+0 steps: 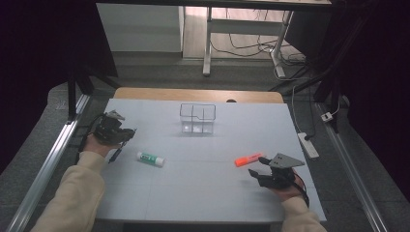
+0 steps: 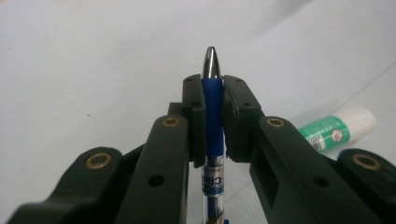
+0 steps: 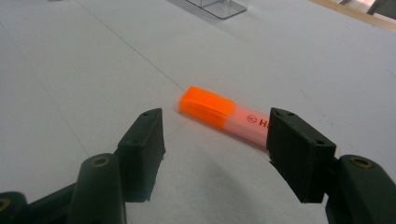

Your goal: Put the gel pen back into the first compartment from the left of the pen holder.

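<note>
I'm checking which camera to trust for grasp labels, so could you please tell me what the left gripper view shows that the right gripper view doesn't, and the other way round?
Left gripper view: its jaws are shut on a blue pen, metal tip pointing away from the camera, with a green-and-white glue stick lying on the table beyond at the right.

Right gripper view: its jaws stand open and hold nothing, with an orange highlighter lying just ahead of them, its far end hidden behind one jaw, and a corner of the clear plastic organiser at the top edge.

Both: the pale table surface and a pair of black jaws.
</note>
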